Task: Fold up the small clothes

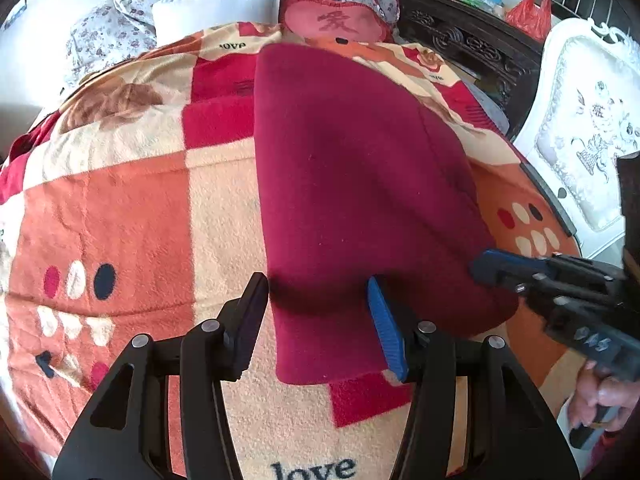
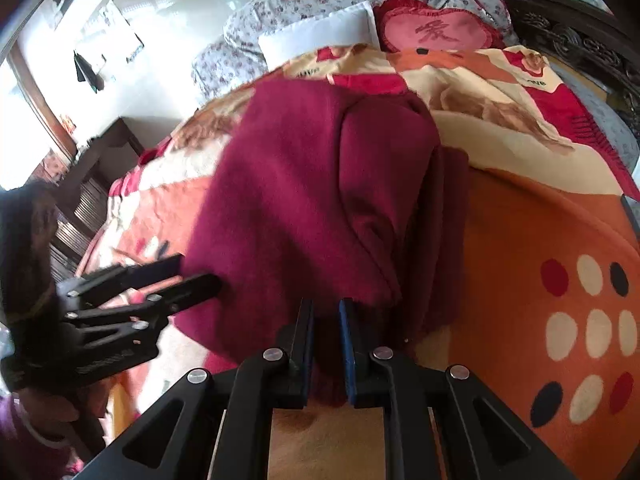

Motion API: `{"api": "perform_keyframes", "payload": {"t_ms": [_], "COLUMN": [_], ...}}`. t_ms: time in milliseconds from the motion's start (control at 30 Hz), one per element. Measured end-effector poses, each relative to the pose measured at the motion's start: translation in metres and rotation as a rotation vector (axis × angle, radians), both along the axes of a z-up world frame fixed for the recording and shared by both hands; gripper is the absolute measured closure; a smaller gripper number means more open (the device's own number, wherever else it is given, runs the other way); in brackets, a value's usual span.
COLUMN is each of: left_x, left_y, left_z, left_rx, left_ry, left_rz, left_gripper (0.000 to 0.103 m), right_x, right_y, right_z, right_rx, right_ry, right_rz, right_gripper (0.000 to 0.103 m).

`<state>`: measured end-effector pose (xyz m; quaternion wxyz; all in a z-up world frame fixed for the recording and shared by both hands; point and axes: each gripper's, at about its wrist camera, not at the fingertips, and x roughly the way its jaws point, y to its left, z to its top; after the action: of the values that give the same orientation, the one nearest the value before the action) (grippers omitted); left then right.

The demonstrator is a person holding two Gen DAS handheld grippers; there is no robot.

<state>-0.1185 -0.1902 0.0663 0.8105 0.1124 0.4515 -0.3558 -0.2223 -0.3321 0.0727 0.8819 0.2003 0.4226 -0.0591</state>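
2 grippers meet the maroon garment [image 1: 360, 184] at its near hem on the blanket [image 1: 120, 208]: right gripper [image 2: 326, 344] clenched on that hem, left gripper [image 1: 320, 320] agape straddling the left corner; its long axis runs away toward the pillows.

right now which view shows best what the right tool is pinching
The right wrist view: the right tool is shut on the near edge of the maroon garment, fabric plainly between its pads. In the left wrist view it enters from the right, blurred, tips at the garment's right edge.
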Motion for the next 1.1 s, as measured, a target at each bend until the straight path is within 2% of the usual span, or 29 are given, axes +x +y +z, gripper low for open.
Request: {"api": "perform_keyframes", "payload": {"t_ms": [100,133,167,200,333,433,533,667,733,900,933,967,1000,1100], "left_x": [0.002,0.003,0.003,0.002,0.003,0.006,0.008,0.014,0.022,0.047,0.051,0.054,0.057,0.059], "left_y": [0.001,0.001,0.001,0.001,-0.001,-0.001,-0.003,-0.001,0.000,0.003,0.001,0.001,-0.001,-0.007], "left_z": [0.003,0.003,0.003,0.002,0.002,0.001,-0.001,0.001,0.003,-0.001,-0.003,-0.004,-0.005,-0.009], "left_rx": [-0.007,-0.008,-0.008,-0.007,-0.003,-0.008,-0.011,-0.044,-0.072,-0.138,-0.139,-0.140,-0.149,-0.168], "left_ry": [-0.003,-0.002,-0.002,-0.003,-0.005,0.001,0.012,0.029,0.044,0.128,0.142,0.153,0.166,0.185], "left_rz": [0.013,0.016,0.018,0.019,0.016,0.015,0.012,0.004,0.015,0.058,0.063,0.064,0.062,0.044], "left_gripper": [0.051,0.051,0.051,0.051,0.051,0.051,0.050,0.049,0.040,0.039,0.038,0.038,0.038,0.035], "right_x": [0.000,0.003,0.007,0.012,0.027,0.034,0.033,0.027,0.025,0.025,0.026,0.026,0.025,0.024], "right_y": [0.000,0.000,0.000,-0.001,-0.005,-0.016,-0.028,-0.029,-0.031,-0.033,-0.034,-0.036,-0.038,-0.052], "right_z": [0.019,0.022,0.023,0.024,0.015,-0.002,-0.021,-0.017,-0.016,-0.017,-0.016,-0.016,-0.016,-0.021], "right_rx": [-0.012,-0.020,-0.026,-0.032,-0.067,-0.106,-0.023,-0.014,-0.006,-0.020,-0.029,-0.043,-0.050,0.017], "right_ry": [-0.053,-0.057,-0.056,-0.053,-0.023,0.026,0.021,-0.007,-0.025,-0.047,-0.052,-0.049,-0.052,-0.080], "right_rz": [-0.010,-0.016,-0.022,-0.031,-0.060,-0.118,-0.129,-0.123,-0.122,-0.120,-0.127,-0.143,-0.156,-0.172], "right_gripper": [0.089,0.079,0.065,0.060,0.059,0.059,0.059,0.059,0.054,0.045,0.041,0.030,0.027,0.023]}}
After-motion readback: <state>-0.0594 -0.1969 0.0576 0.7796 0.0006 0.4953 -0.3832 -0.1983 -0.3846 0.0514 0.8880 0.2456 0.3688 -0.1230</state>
